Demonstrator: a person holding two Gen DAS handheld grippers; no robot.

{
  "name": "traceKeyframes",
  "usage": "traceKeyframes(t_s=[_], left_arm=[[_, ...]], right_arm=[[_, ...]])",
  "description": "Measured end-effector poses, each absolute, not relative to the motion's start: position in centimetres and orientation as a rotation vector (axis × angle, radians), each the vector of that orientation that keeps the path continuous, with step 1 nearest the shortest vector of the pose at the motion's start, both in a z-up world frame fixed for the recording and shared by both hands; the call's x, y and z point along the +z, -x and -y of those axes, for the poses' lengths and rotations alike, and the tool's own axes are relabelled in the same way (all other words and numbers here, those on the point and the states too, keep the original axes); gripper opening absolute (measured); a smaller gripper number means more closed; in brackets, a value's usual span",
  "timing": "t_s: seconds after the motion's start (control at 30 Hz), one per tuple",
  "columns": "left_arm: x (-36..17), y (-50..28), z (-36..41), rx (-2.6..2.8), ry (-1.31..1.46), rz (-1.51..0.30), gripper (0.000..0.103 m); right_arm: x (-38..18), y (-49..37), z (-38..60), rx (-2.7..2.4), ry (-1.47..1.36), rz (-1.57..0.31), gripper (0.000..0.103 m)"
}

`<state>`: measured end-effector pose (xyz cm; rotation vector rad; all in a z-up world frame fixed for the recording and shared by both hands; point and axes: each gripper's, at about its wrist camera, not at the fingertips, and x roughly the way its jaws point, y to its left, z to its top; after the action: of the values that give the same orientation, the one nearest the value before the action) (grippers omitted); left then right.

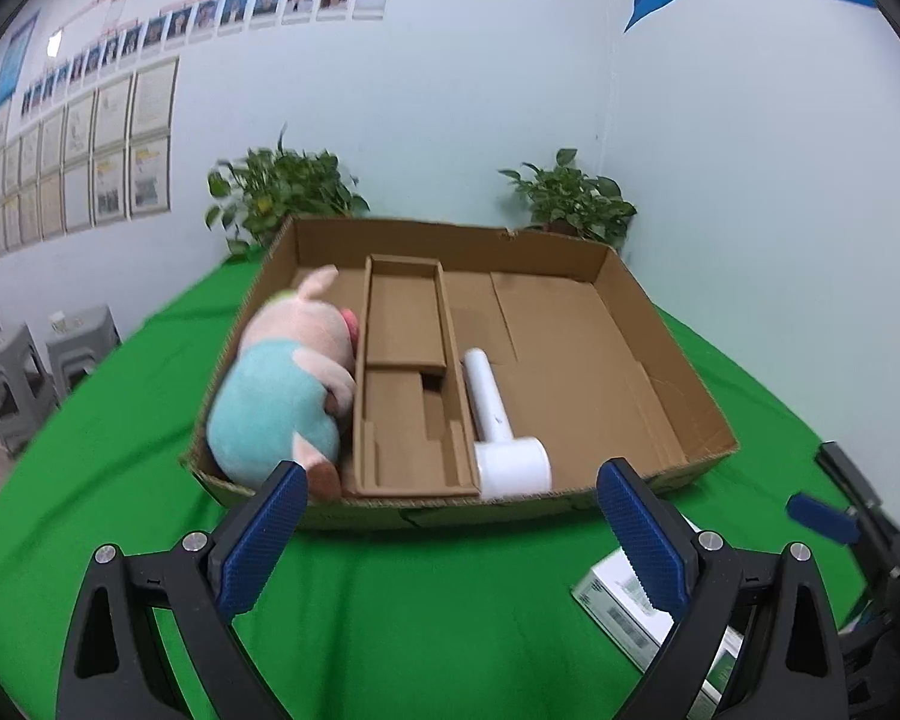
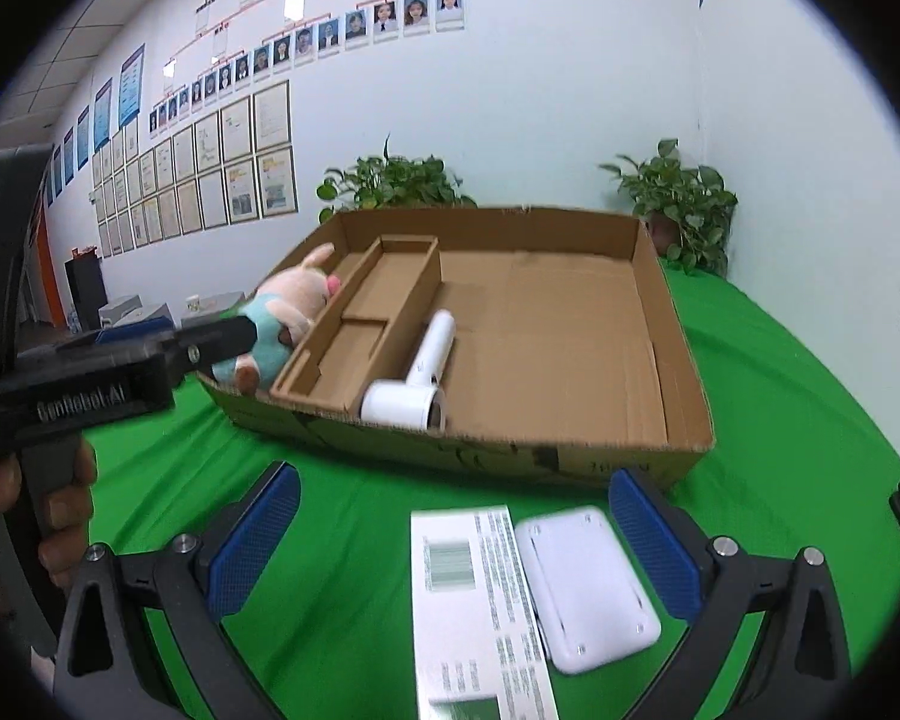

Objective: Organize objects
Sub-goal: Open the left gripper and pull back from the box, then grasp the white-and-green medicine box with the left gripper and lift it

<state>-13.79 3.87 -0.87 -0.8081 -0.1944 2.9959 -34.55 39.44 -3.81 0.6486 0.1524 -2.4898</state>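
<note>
A shallow cardboard box (image 1: 648, 354) (image 2: 654, 324) lies on the green table. In its left compartment lies a pink plush pig in a blue shirt (image 1: 282, 384) (image 2: 282, 312). A white hair dryer (image 1: 501, 426) (image 2: 417, 378) lies right of the cardboard divider (image 1: 408, 384). My left gripper (image 1: 453, 531) is open and empty, just in front of the box. My right gripper (image 2: 456, 552) is open over a white-and-green carton (image 2: 474, 612) and a white flat device (image 2: 588, 588) on the table. The carton also shows in the left wrist view (image 1: 624, 612).
Two potted plants (image 1: 282, 192) (image 1: 576, 198) stand behind the box against the wall. Grey stools (image 1: 24, 360) stand left of the table. The left gripper's body (image 2: 108, 378) and the hand holding it show at the left of the right wrist view.
</note>
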Motion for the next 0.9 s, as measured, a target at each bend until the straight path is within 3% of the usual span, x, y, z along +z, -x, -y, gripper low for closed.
traceKeyframes(t_s=[0.5, 0.6, 0.77, 0.9], left_arm=[[-7.8, 15.4, -6.4, 2.569, 1.097, 0.407, 0.098], [-8.8, 15.6, -6.9, 2.514, 1.133, 0.441, 0.098], [-9.6, 15.6, -6.7, 2.453, 1.158, 0.500, 0.098], [-9.5, 15.4, -6.1, 2.421, 1.157, 0.535, 0.098]], right_arm=[[-10.0, 32.3, -43.7, -2.358, -0.980, -0.189, 0.101], [-10.5, 32.0, -43.0, -2.331, -0.994, -0.206, 0.096], [-10.8, 31.1, -40.9, -2.291, -0.983, -0.282, 0.065], [-10.3, 31.0, -39.8, -2.236, -0.975, -0.229, 0.065]])
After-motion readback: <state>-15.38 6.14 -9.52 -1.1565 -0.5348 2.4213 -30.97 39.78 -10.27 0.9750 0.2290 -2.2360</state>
